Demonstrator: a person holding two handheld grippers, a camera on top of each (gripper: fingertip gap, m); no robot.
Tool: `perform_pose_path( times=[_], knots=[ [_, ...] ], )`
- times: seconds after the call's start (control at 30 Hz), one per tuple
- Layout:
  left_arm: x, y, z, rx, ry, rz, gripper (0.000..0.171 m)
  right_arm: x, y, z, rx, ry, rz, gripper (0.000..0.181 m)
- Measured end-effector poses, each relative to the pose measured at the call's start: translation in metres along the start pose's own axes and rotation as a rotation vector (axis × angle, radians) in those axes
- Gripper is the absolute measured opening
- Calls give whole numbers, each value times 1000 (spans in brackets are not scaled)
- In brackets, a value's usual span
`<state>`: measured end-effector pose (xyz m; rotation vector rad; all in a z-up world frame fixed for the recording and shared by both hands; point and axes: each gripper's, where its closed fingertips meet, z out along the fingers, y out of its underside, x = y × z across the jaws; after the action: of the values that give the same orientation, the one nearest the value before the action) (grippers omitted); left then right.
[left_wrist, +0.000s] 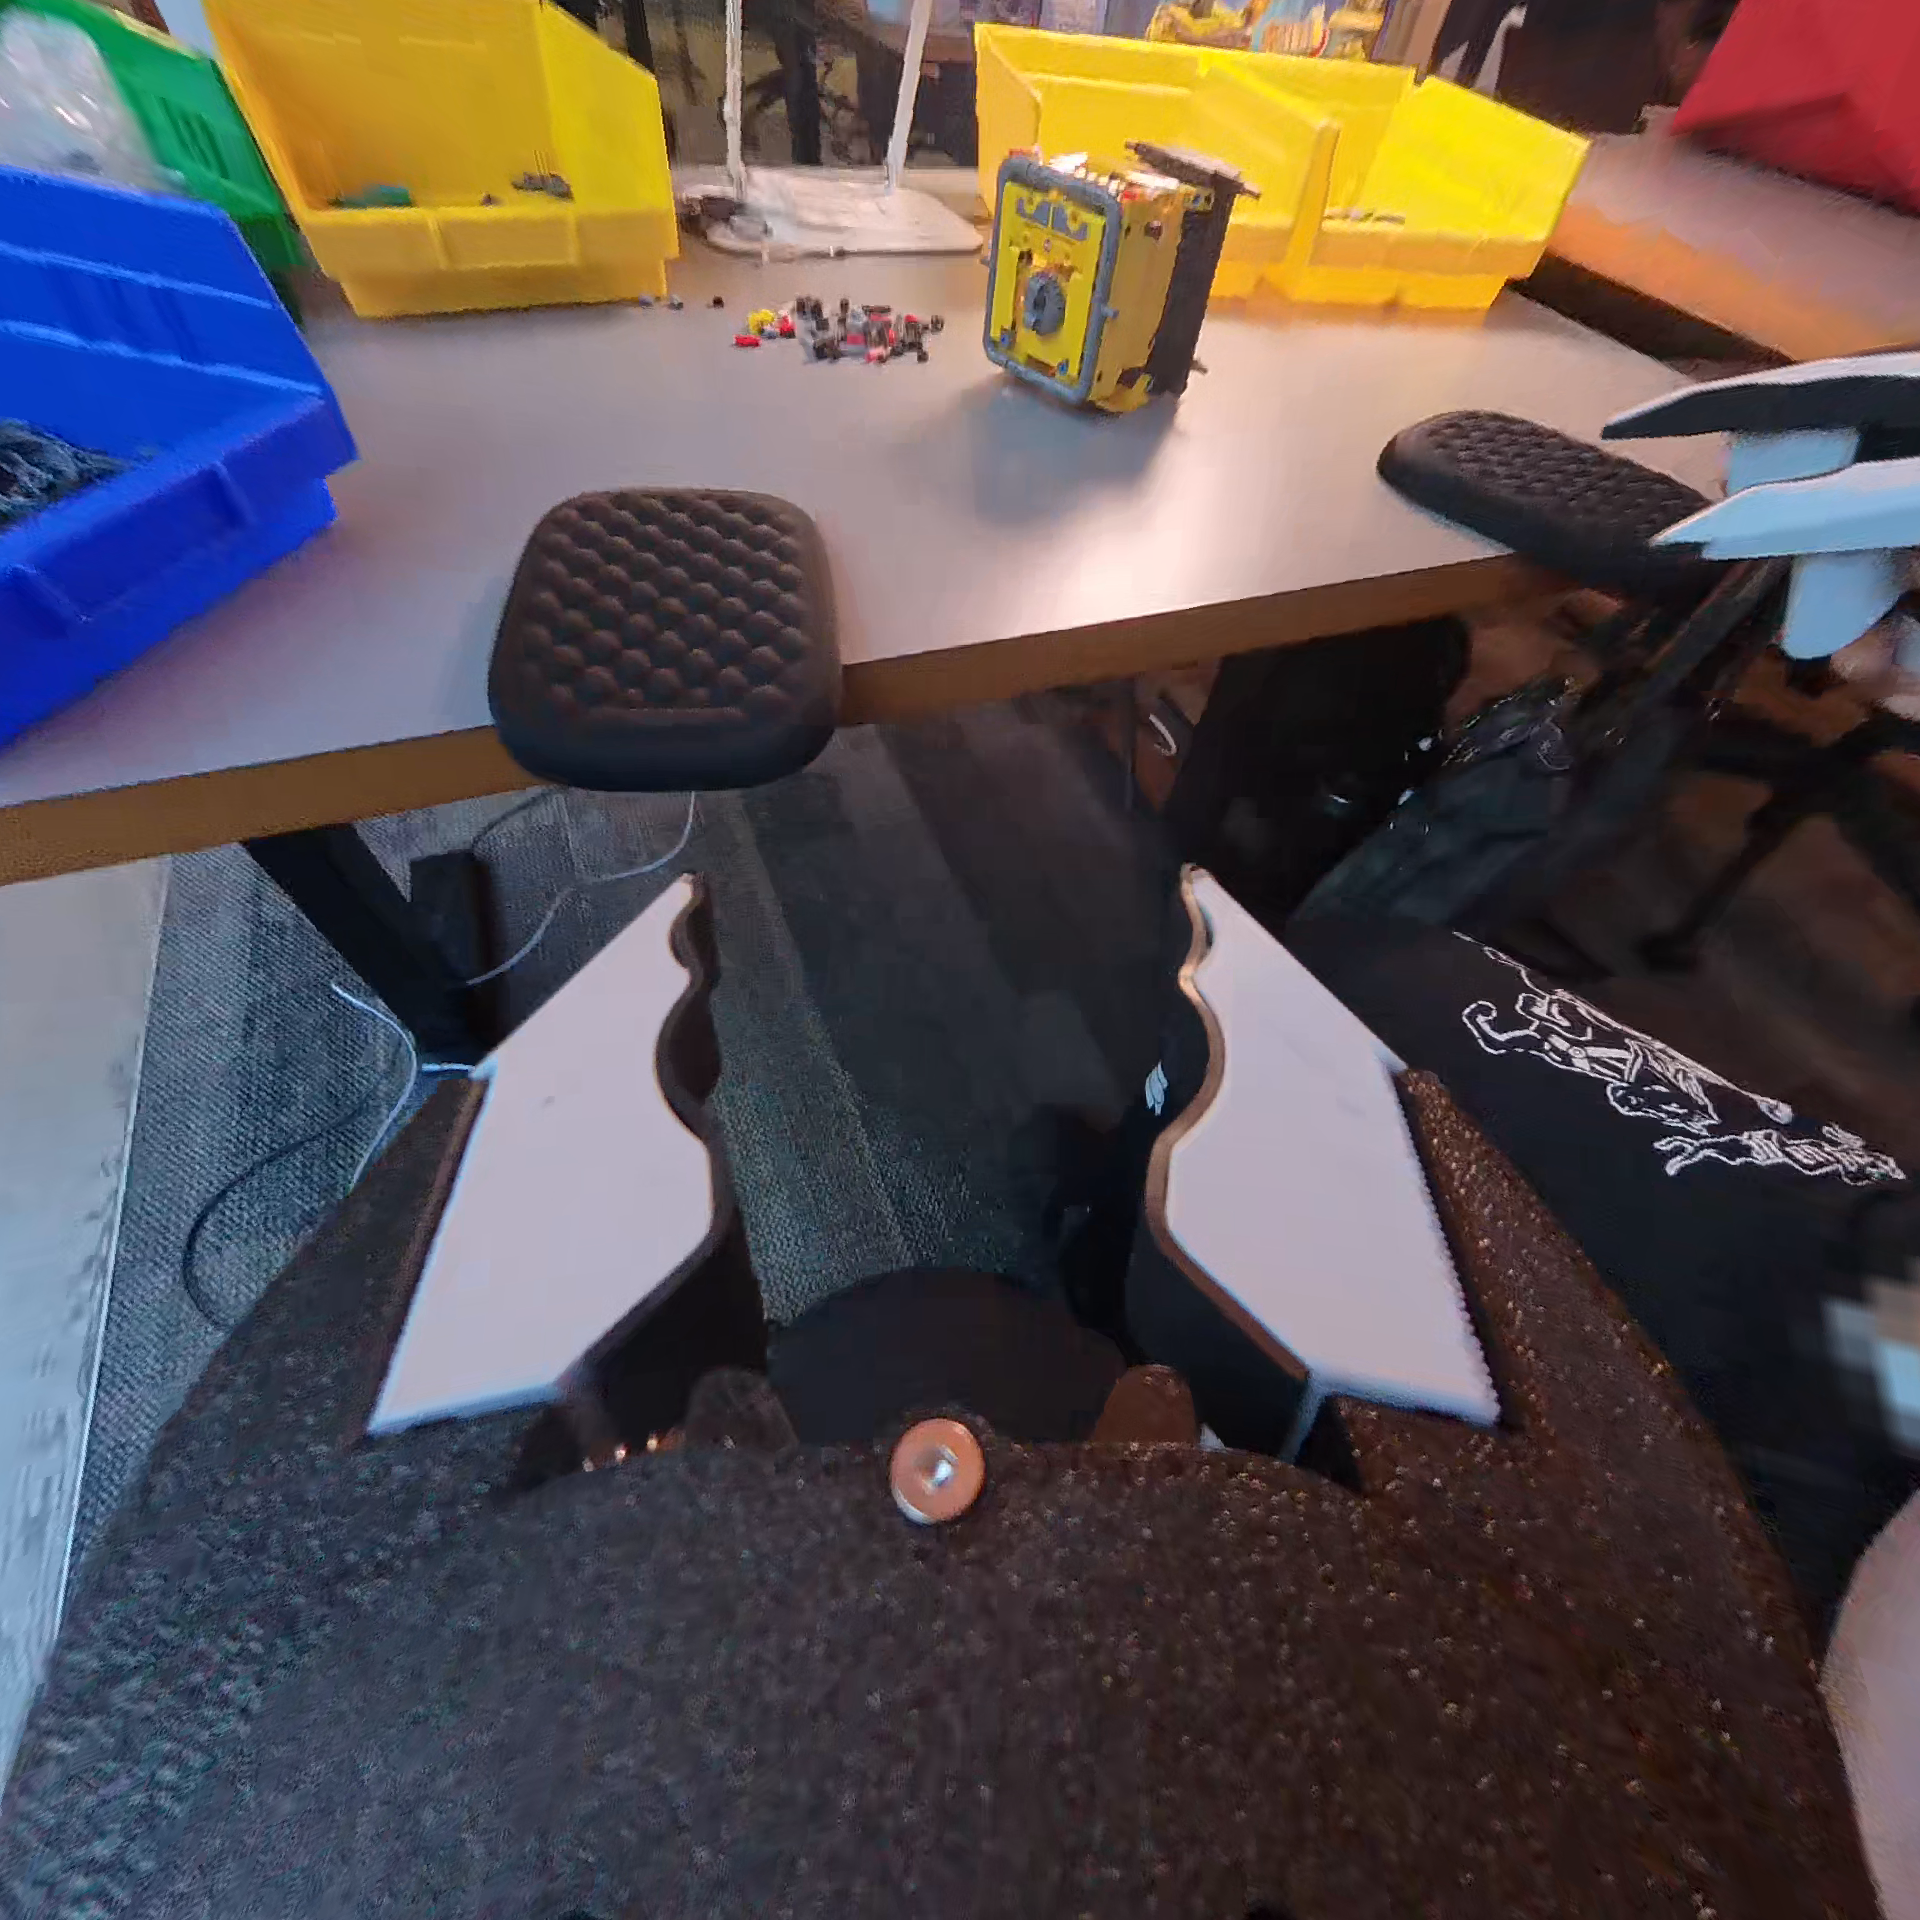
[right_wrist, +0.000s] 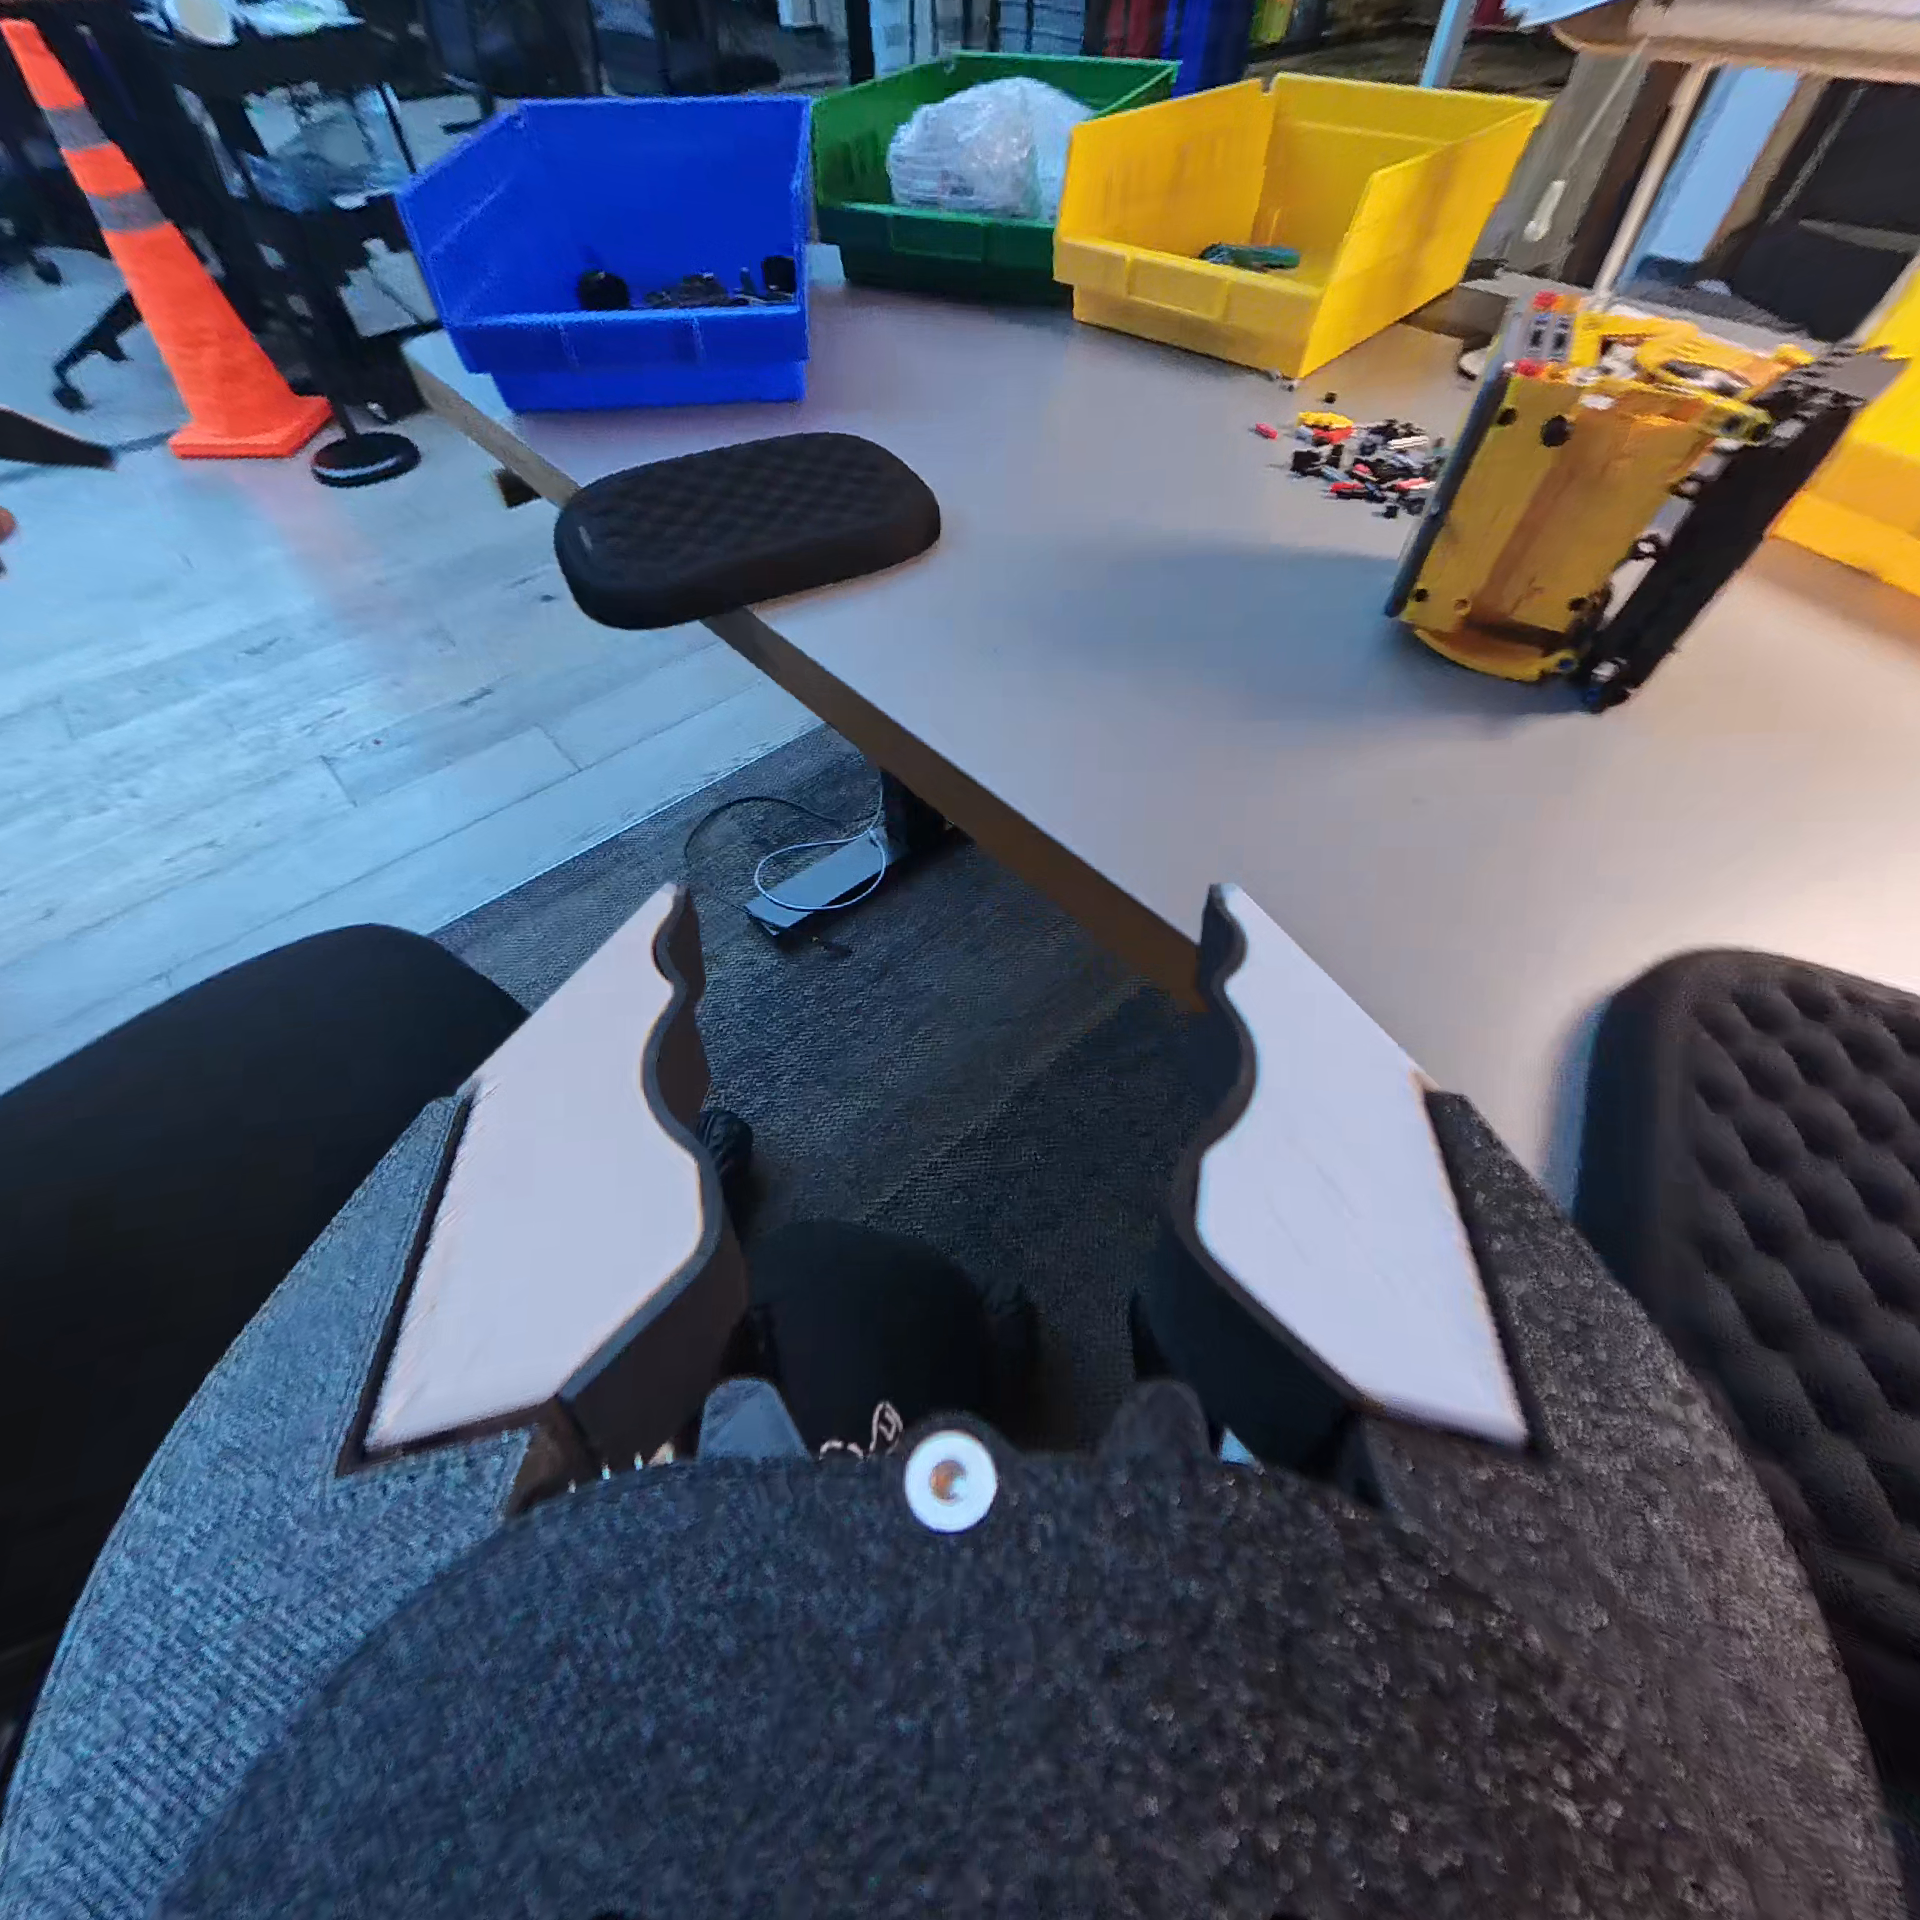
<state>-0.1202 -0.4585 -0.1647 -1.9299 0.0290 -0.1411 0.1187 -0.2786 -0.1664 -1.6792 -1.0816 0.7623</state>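
Left gripper (left_wrist: 940, 904) held below the near edge of the grey table (left_wrist: 935, 520), jaws spread wide with nothing between them, only dark carpet and a black trouser leg (left_wrist: 1621, 1101) with a white line drawing beneath. Nearest to it, a black quilted armrest pad (left_wrist: 665, 639) overhanging the table edge, apart from the fingers. Right gripper (right_wrist: 945, 904) likewise spread wide and empty, hovering over the table's near edge and the carpet, just beside a second black quilted armrest pad (right_wrist: 1766, 1247) at its right; also visible at the right edge of the left wrist view (left_wrist: 1808, 488).

On the tabletop, well apart from both grippers: a yellow brick-built model (left_wrist: 1091, 281) with a grey frame and a dark dial on its face, tilted, resting on one lower corner. Just left of it, a scatter of small black, red and yellow brick pieces (left_wrist: 842, 332). Along the far side, a yellow bin (left_wrist: 457, 156) with a few small parts inside, and more yellow bins (left_wrist: 1403, 187) behind the model. At the left, a blue bin (right_wrist: 623, 239) holding dark parts, and a green bin (right_wrist: 956, 218) with a clear plastic bag (right_wrist: 987, 145) in it. Off the table, an orange traffic cone (right_wrist: 177, 281) on pale wood flooring, and a dark flat device with a white cable (right_wrist: 821, 883) on the carpet.
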Motion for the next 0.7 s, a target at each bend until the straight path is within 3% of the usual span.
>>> perform_pose_path(
  times=[0.17,0.33,0.53,0.7],
  knots=[
    [25,-20,-15,87,2,-1,89,3,17,-61,45,91,40,95],
    [37,-18,25,84,21,22,89,31,34,-86,41,156,24,94],
    [32,-19,120,136,98,28,89,76,41,-62,69,196,-18,84],
    [21,-71,193,253,165,87,87,116,1,-8,134,198,-46,79]
  ],
)
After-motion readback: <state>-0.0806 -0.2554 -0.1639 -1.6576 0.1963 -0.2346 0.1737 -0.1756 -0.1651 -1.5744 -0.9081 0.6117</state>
